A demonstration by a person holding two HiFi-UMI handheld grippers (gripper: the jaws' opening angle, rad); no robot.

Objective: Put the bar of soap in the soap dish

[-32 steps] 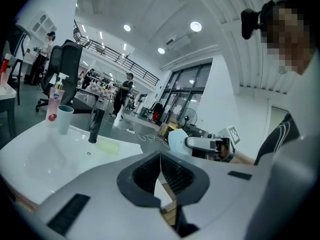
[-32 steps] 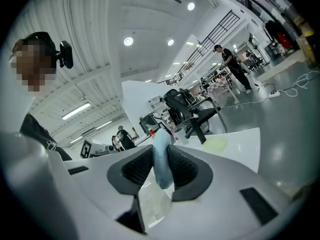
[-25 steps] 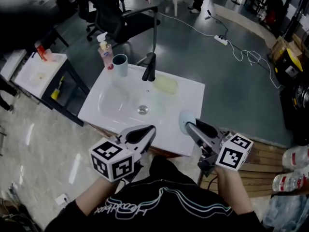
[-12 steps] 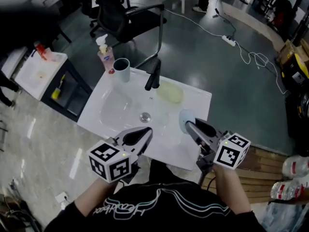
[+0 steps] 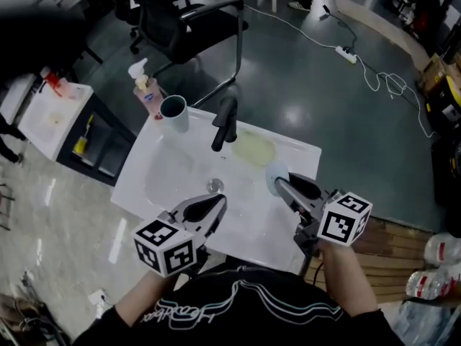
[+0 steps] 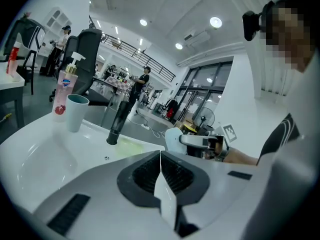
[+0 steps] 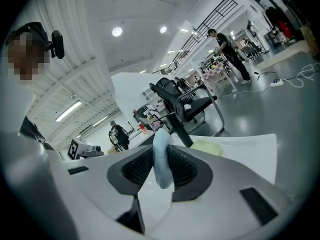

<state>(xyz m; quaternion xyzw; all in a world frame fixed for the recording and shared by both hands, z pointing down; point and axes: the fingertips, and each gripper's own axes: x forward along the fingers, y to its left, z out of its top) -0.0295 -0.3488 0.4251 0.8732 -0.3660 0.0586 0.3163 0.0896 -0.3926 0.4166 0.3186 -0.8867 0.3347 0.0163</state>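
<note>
Grips a pale blue bar of soap [image 7: 161,160] on edge in the right gripper [image 5: 282,185], with the ribbed pads pressing on both flat faces, so the jaws stand partly apart, just as wide as the bar is thick. Pokes the upper end of the bar out past the fingertips. Holds this soap above the front right part of the white sink [image 5: 305,158], clearly apart from the soap dish [image 5: 253,148] and not yet in it. Finds the dish, pale yellow-green, lying flat on the sink top just to the right of the black faucet [image 5: 225,122], behind the gripper. Shows the left gripper [image 5: 218,202] fully closed in its own view, the two pads meeting along one line and nothing caught between them. Hangs that gripper over the front edge of the sink, near the drain [image 5: 215,185]. Stands a light cup [image 5: 174,114] at the back left corner of the sink, and just beside it a pump bottle [image 5: 145,91] with a pink label.
</note>
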